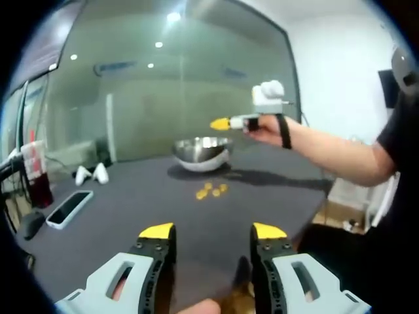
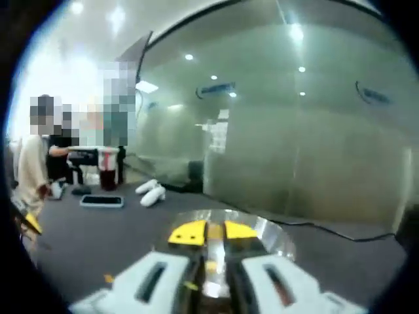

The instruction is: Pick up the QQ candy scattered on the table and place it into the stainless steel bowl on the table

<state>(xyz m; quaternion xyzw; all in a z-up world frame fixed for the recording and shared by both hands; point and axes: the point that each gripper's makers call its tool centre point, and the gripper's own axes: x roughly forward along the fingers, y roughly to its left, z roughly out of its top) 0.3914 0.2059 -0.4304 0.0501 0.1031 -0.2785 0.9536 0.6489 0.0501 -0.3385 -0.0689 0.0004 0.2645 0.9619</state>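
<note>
Right claw (image 2: 209, 232) over bowl (image 2: 278, 241) — closed

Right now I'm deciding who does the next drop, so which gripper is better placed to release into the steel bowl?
Right. The right gripper hangs just above the stainless steel bowl, jaws nearly closed. The left gripper is open and well back from the candies.

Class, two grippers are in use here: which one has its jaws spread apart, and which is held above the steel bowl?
The left gripper has its jaws wide apart, low over the table. The right gripper, jaws together, is above the bowl.
</note>
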